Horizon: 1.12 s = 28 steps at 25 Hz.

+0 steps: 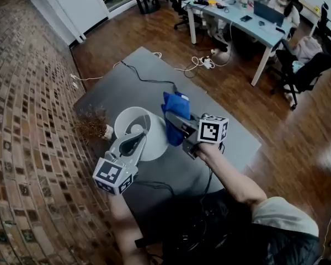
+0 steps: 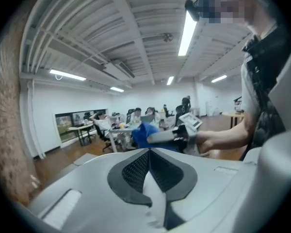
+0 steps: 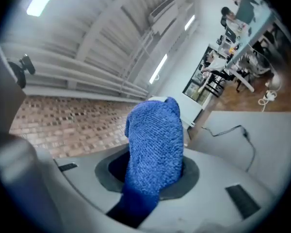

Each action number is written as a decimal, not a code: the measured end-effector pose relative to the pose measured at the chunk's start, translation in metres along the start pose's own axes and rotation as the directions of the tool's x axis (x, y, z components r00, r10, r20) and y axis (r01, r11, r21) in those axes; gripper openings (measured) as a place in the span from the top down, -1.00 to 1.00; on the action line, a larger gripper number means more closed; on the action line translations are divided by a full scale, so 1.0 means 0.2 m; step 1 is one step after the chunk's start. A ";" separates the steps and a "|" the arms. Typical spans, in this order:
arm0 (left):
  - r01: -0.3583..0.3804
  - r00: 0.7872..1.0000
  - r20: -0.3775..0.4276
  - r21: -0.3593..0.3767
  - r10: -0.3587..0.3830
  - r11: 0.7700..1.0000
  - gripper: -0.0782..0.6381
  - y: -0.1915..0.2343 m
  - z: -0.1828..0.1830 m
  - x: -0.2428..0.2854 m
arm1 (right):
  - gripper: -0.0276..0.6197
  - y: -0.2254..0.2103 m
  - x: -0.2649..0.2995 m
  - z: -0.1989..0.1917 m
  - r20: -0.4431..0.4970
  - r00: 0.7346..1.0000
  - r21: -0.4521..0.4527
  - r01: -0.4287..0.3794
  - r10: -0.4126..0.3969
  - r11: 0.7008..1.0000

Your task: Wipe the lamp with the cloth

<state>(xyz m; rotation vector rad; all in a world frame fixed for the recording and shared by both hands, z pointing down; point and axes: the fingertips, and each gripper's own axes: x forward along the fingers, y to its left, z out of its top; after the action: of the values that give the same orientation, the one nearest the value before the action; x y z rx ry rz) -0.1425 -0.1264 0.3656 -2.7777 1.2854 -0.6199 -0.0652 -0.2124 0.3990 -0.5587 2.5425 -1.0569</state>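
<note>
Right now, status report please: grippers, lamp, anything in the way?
Left gripper shut on rim of white lamp. Right gripper shut on blue cloth, at lamp's right side; contact unclear. Dried plant bunch left of lamp, cable behind: neither blocking.

The right gripper [image 3: 153,176] clamps the blue cloth [image 3: 155,140], which stands up between its jaws. A brick wall [image 3: 72,125] is left, a table [image 3: 274,147] with a cable [image 3: 233,129] right.
</note>
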 end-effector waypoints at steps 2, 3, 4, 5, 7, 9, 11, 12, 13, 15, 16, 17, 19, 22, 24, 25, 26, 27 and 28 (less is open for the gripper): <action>-0.078 0.990 -0.115 0.030 0.081 0.996 0.73 0.03 -0.07 0.06 | 0.57 0.13 0.05 0.05 0.100 0.989 0.050 -0.114 0.109 0.992; -0.095 0.983 -0.156 0.031 0.098 0.995 0.73 0.04 -0.10 0.08 | 0.57 0.17 0.08 0.05 0.126 0.981 0.071 -0.156 0.146 0.985; -0.098 0.980 -0.176 0.007 0.098 0.995 0.78 0.03 -0.12 0.09 | 0.57 0.19 0.12 0.02 0.134 0.977 0.092 -0.179 0.166 0.979; -0.096 0.979 -0.181 -0.024 0.090 0.995 0.78 0.01 -0.13 0.09 | 0.57 0.17 0.14 -0.03 0.126 0.978 0.109 -0.180 0.166 0.977; -0.100 0.979 -0.181 -0.047 0.090 0.994 0.78 0.00 -0.13 0.08 | 0.57 0.07 0.14 -0.16 0.102 0.987 0.126 -0.136 0.123 0.983; -0.107 0.980 -0.170 -0.029 0.101 0.994 0.78 0.00 -0.13 0.07 | 0.57 -0.08 0.10 -0.29 0.082 0.995 0.154 -0.068 0.056 0.986; -0.115 0.983 -0.144 -0.005 0.113 0.993 0.78 0.01 -0.13 0.06 | 0.57 -0.27 0.03 -0.45 0.026 0.999 0.171 0.030 -0.035 0.985; -0.117 0.985 -0.130 0.015 0.118 0.993 0.78 0.00 -0.13 0.05 | 0.57 -0.38 -0.02 -0.53 -0.020 0.995 0.169 0.096 -0.094 0.981; -0.116 0.986 -0.115 0.041 0.120 0.992 0.78 0.00 -0.12 0.05 | 0.57 -0.50 -0.07 -0.62 -0.076 0.984 0.165 0.170 -0.160 0.972; -0.097 0.991 -0.082 0.090 0.105 0.991 0.78 -0.03 -0.11 0.03 | 0.57 -0.68 -0.17 -0.75 -0.184 0.946 0.160 0.296 -0.267 0.942; -0.081 0.994 -0.063 0.100 0.087 0.992 0.78 -0.04 -0.11 0.02 | 0.57 -0.72 -0.21 -0.76 -0.207 0.935 0.157 0.322 -0.288 0.934; -0.062 0.997 -0.042 0.098 0.066 0.993 0.77 -0.05 -0.11 0.00 | 0.57 -0.73 -0.23 -0.72 -0.200 0.937 0.151 0.319 -0.287 0.936; -0.027 1.000 -0.009 0.077 0.028 0.997 0.77 -0.05 -0.11 -0.03 | 0.57 -0.65 -0.22 -0.54 -0.129 0.963 0.114 0.252 -0.237 0.961; 0.022 1.000 0.012 0.058 -0.023 0.998 0.78 -0.07 -0.11 -0.06 | 0.57 -0.33 -0.14 -0.15 -0.005 0.998 0.050 0.057 -0.057 0.997; 0.025 1.000 0.014 0.068 -0.026 0.997 0.78 -0.08 -0.12 -0.06 | 0.57 -0.04 -0.07 0.07 0.074 0.989 0.068 -0.131 0.126 0.989; 0.020 1.000 0.019 0.071 -0.022 0.997 0.78 -0.07 -0.11 -0.06 | 0.57 0.09 -0.04 0.14 0.110 0.972 0.094 -0.220 0.209 0.971; 0.015 1.000 0.025 0.072 -0.017 0.997 0.78 -0.07 -0.11 -0.06 | 0.57 0.18 -0.01 0.17 0.134 0.955 0.119 -0.281 0.265 0.952; 0.007 1.000 0.029 0.072 -0.009 0.997 0.78 -0.06 -0.11 -0.05 | 0.57 0.23 0.02 0.16 0.138 0.948 0.131 -0.304 0.287 0.943; -0.003 1.000 0.028 0.072 0.001 0.997 0.78 -0.06 -0.11 -0.05 | 0.57 0.23 0.05 0.12 0.121 0.953 0.134 -0.293 0.278 0.947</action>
<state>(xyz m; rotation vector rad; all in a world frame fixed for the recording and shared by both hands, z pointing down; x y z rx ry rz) -0.1482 -0.1084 0.3853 -2.7173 1.2347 -0.6123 -0.0735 -0.2006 0.3481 -0.1886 2.3409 -1.0716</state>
